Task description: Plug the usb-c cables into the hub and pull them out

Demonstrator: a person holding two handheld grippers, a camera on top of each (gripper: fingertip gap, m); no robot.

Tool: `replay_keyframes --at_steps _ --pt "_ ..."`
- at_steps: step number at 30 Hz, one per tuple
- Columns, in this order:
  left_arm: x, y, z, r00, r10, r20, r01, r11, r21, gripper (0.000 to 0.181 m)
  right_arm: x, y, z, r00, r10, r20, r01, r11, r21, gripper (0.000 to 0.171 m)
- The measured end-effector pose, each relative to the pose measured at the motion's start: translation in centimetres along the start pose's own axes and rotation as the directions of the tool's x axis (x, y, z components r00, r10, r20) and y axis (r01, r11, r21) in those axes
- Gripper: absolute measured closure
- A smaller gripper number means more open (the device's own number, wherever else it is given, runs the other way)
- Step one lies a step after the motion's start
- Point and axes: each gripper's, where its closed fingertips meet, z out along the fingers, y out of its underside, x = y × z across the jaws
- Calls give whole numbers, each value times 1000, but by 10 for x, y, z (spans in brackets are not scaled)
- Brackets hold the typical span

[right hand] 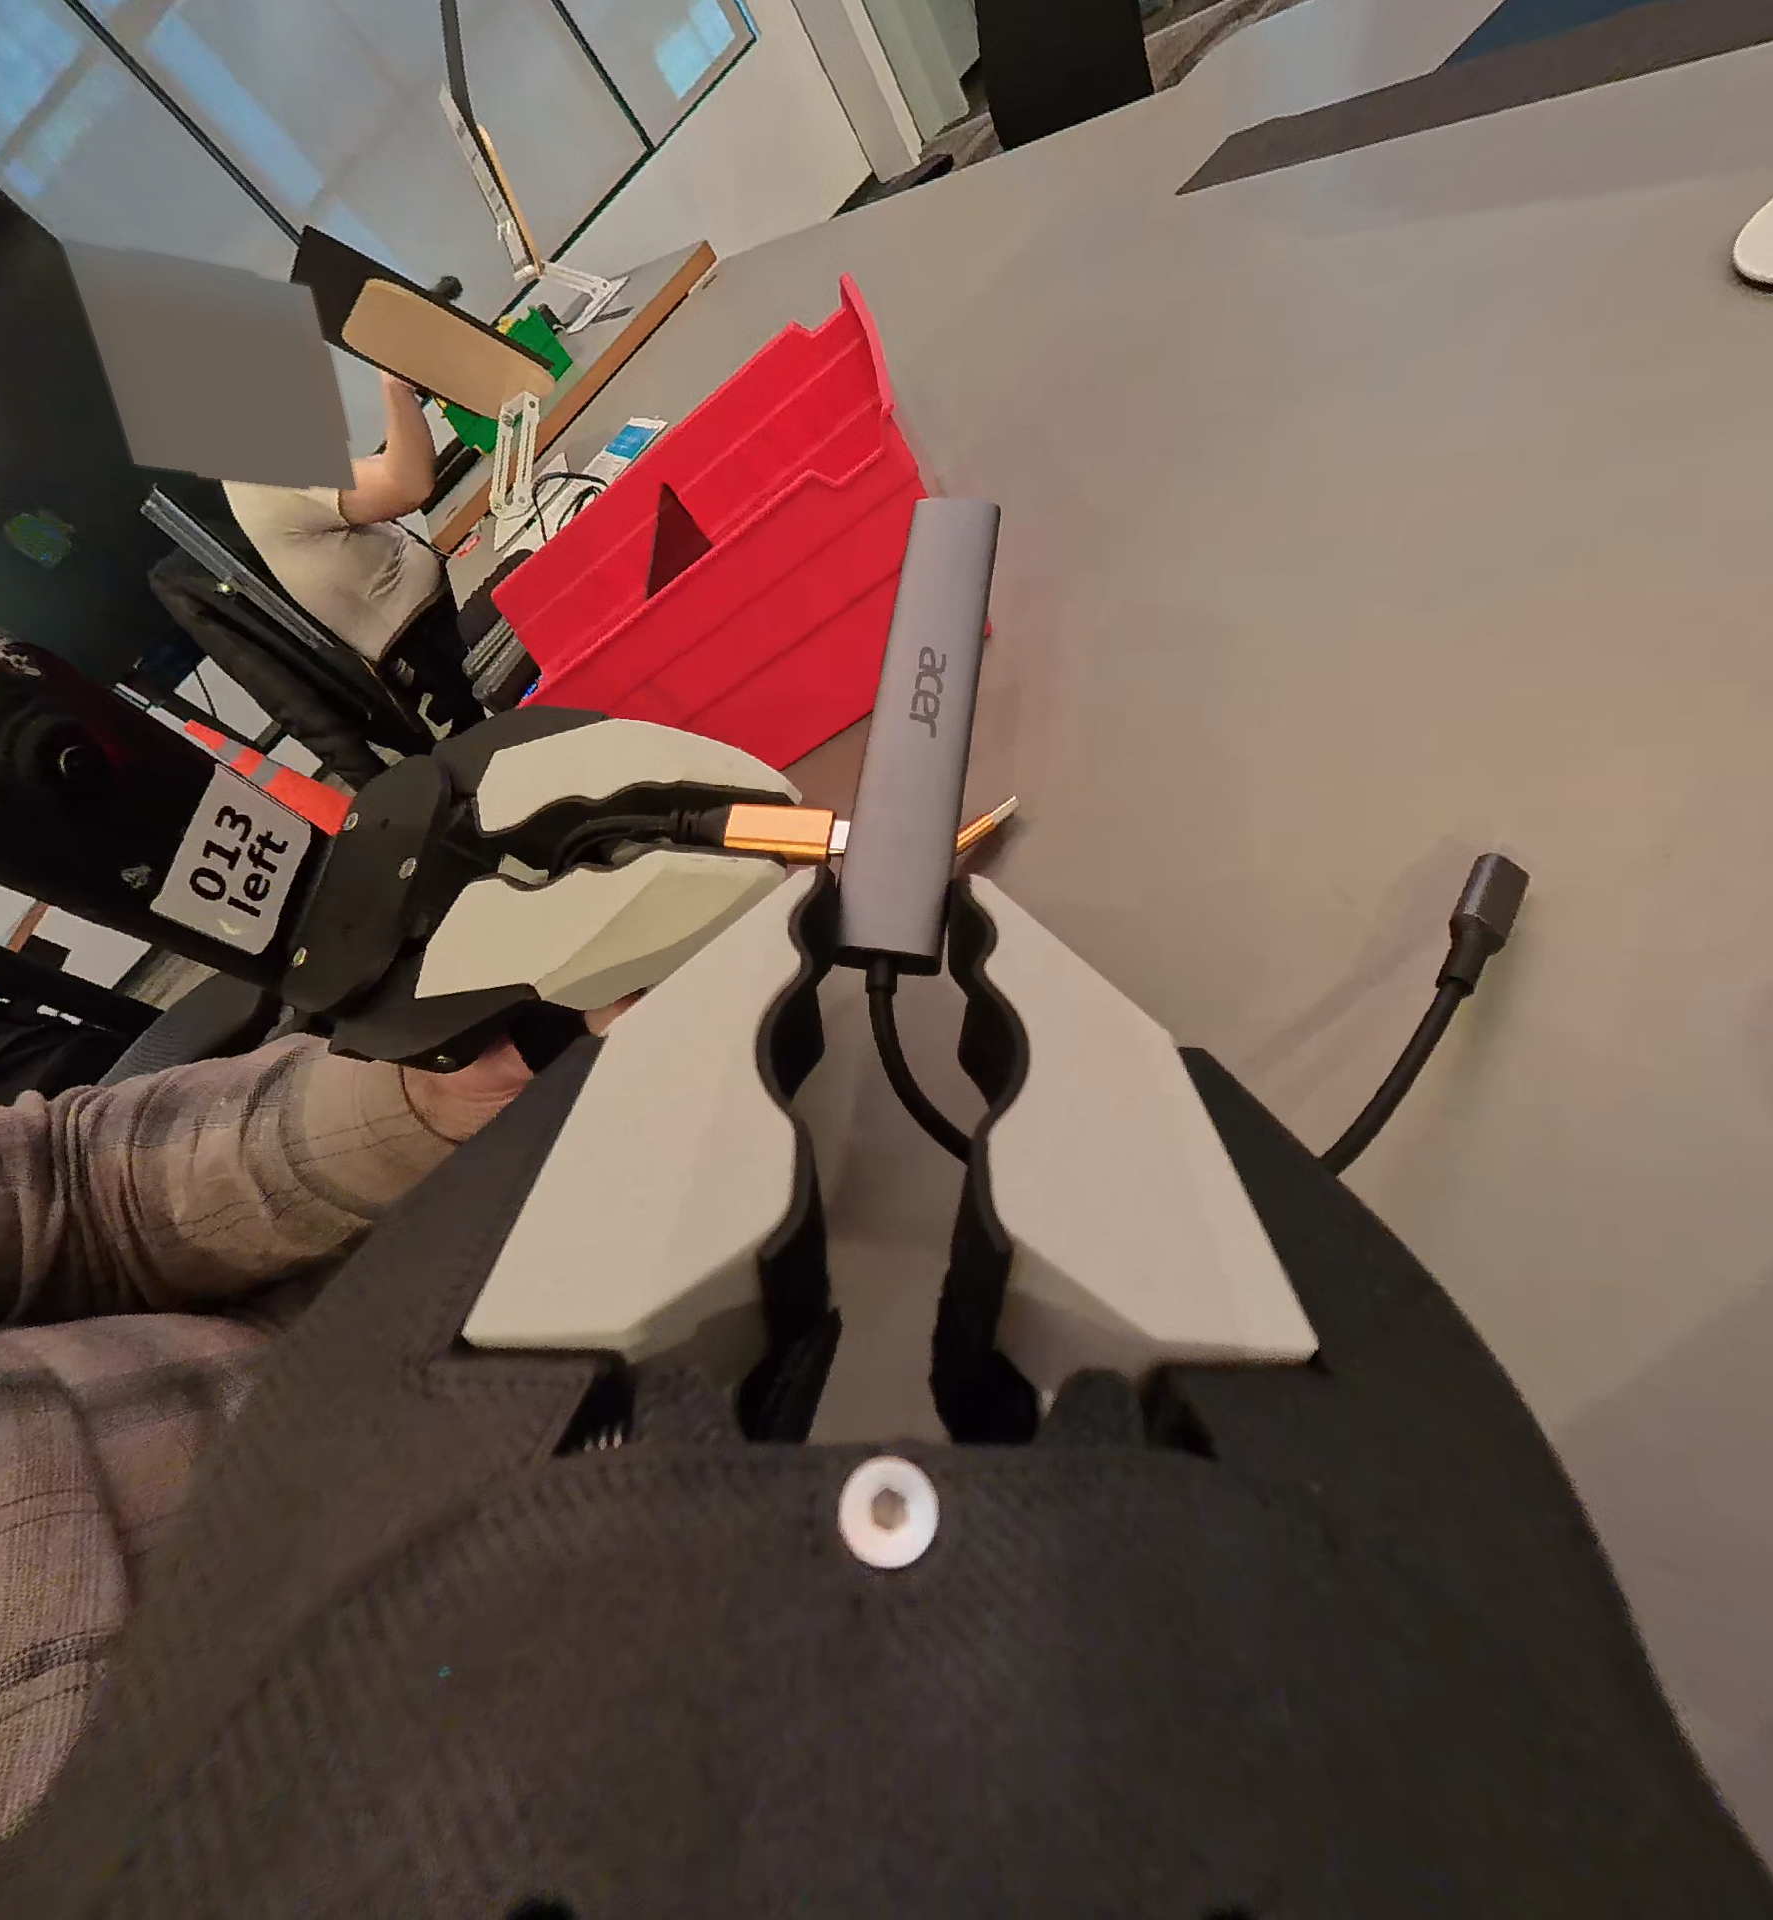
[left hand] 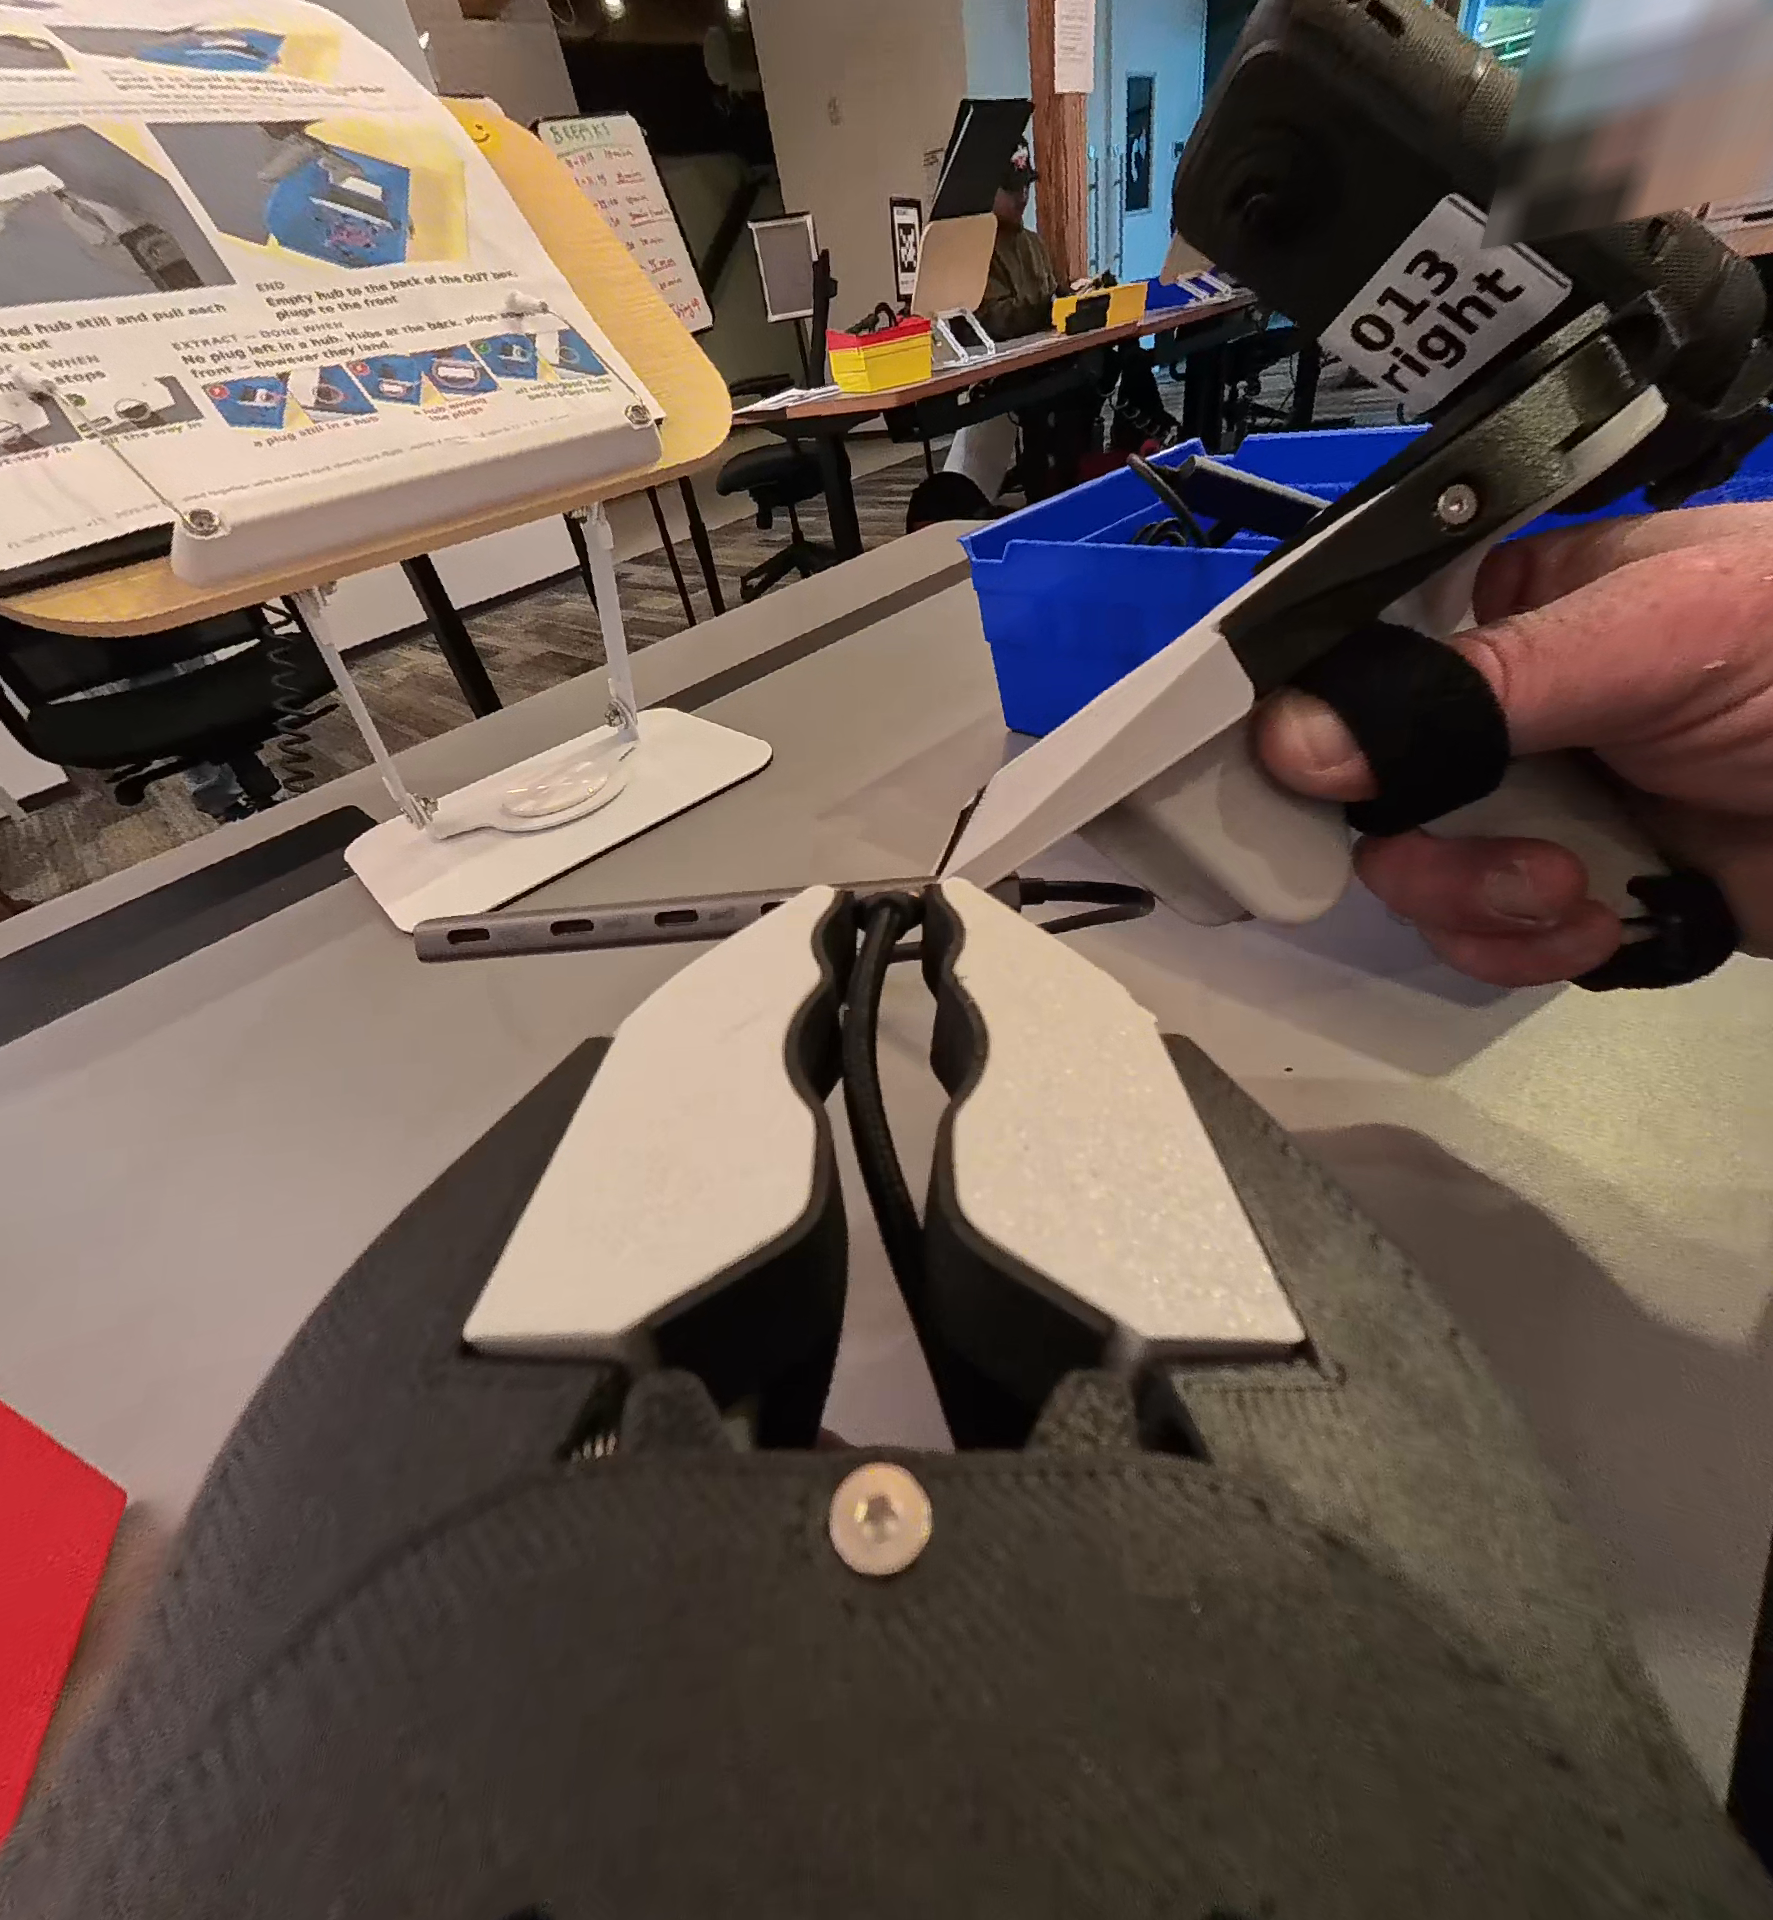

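**Both claws clamped: one on the plug, one on the hub**

The left gripper (right hand: 788, 831) is closed narrow on an orange-shelled usb-c plug (right hand: 780, 834), whose black braided cable (left hand: 877, 1091) runs back between its white fingers (left hand: 684, 1143). In the right wrist view the plug's metal tip sits at the long side of the grey hub (right hand: 918, 727), coming in from 9 o'clock; whether it is seated in the port or only touching cannot be told.

The right gripper (right hand: 887, 899) pinches the hub's near end, where the hub's own black lead (right hand: 908, 1070) leaves and loops down between the fingers. That lead curves away to 3 o'clock and ends in a dark connector (right hand: 1490, 894) lying free on the grey table (right hand: 1381, 520). A second orange plug tip (right hand: 988, 826) shows just past the hub's far side.

In the left wrist view the hub (left hand: 591, 925) lies flat with a row of ports facing the camera. Beyond it, toward 11 o'clock, stands a white stand (left hand: 570, 800) carrying an instruction sheet (left hand: 238, 260). A blue bin (left hand: 1100, 623) sits at 2 o'clock, and a red bin (right hand: 726, 603) lies at 10 o'clock of the hub in the right wrist view.
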Motion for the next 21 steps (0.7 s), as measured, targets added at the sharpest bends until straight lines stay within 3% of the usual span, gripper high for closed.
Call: replay_keyframes --at_steps 21 --pt "-3 -6 0 999 51 10 -52 997 54 169 -5 -6 0 999 -44 -3 44 999 10 152"
